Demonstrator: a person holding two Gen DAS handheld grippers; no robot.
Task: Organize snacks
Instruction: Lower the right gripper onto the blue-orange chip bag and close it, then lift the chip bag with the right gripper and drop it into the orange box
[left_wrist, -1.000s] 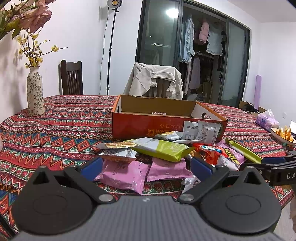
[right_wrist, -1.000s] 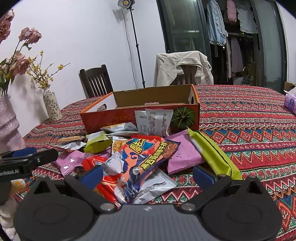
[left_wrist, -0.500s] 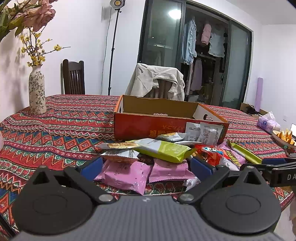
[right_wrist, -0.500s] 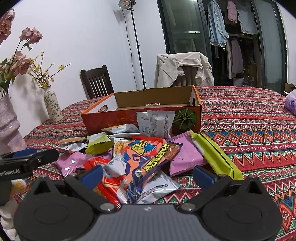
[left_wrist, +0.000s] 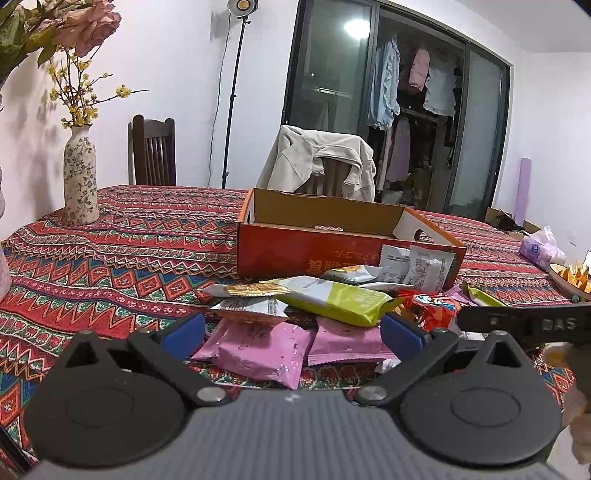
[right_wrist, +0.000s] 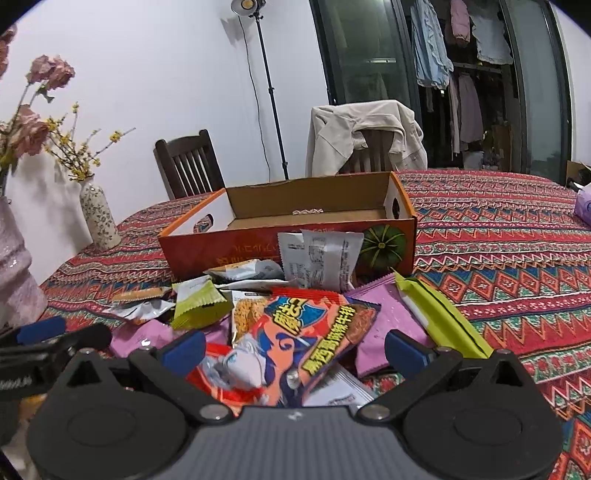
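Note:
A pile of snack packets lies in front of an open orange cardboard box (left_wrist: 332, 254) (right_wrist: 258, 251). My left gripper (left_wrist: 291, 334) is open, hovering just short of two pink packets (left_wrist: 258, 350); a long green packet (left_wrist: 332, 301) lies behind them. My right gripper (right_wrist: 293, 349) is open too, its blue fingertips (right_wrist: 184, 347) on either side of a large orange packet (right_wrist: 314, 332) without touching it. A purple packet (right_wrist: 384, 325) and a green packet (right_wrist: 439, 317) lie to its right. The box looks nearly empty.
A patterned red cloth (left_wrist: 110, 258) covers the table. A floral vase (left_wrist: 79, 181) stands at the left, and a chair with a beige jacket (left_wrist: 321, 162) is behind the box. A tissue pack (left_wrist: 541, 247) and a snack bowl (left_wrist: 570, 280) sit far right.
Both grippers have risen and tilted slightly, so the box and pile sit a little lower in view. The right gripper has edged closer to the orange packet. Nothing was taken hold of.

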